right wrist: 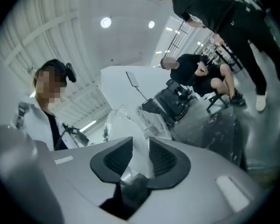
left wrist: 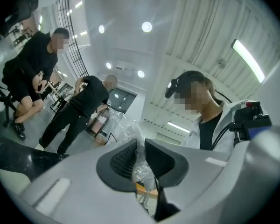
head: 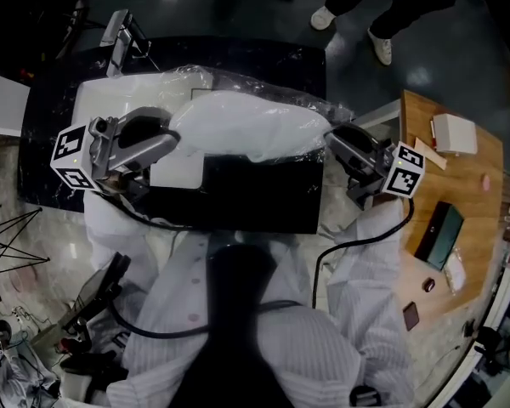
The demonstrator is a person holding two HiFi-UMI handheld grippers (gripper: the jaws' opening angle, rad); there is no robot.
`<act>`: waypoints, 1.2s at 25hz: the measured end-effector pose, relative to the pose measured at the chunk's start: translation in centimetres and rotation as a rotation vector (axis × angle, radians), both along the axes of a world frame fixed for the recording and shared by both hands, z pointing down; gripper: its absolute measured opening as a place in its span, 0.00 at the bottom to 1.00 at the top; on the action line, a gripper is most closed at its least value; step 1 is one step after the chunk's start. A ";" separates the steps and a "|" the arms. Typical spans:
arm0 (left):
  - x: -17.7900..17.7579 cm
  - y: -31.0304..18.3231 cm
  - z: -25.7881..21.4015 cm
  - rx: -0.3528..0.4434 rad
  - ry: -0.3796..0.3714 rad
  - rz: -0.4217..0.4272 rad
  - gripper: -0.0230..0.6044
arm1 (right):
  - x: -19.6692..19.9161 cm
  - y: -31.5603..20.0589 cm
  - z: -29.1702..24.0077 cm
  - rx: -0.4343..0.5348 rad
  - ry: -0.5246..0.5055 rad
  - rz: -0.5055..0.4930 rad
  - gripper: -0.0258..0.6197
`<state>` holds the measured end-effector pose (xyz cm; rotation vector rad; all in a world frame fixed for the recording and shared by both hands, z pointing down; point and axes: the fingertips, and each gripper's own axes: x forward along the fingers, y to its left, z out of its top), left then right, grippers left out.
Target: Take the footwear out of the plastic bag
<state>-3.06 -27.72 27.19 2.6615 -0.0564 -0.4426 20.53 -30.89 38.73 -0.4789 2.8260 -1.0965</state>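
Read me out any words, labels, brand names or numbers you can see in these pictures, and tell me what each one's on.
No text here can be read.
Marker cubes: black-and-white square patterns only, no letters.
Plastic bag: no print visible.
White box and dark green box on the wooden table: any print is too small to read.

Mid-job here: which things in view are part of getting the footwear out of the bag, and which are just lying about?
In the job: plastic bag; white footwear inside it; left hand-held gripper and right hand-held gripper, each shut on the bag's film.
Lying about: white box and dark case, both on the wooden table at the right.
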 end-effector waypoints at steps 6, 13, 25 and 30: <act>-0.9 -1.8 1.8 -0.031 -0.114 -0.131 0.10 | -2.3 4.4 -1.4 -0.082 -0.122 -0.255 0.30; -0.3 -2.8 2.8 -0.058 -0.139 -0.180 0.10 | -5.3 5.8 -0.7 0.019 0.083 -0.273 0.19; -1.9 -4.1 4.4 -0.047 -0.283 -0.308 0.05 | -1.8 6.6 -1.1 0.053 0.208 -0.197 0.17; -2.8 -4.5 5.3 -0.061 -0.333 -0.355 0.05 | 0.8 7.0 -1.0 0.033 0.234 -0.145 0.17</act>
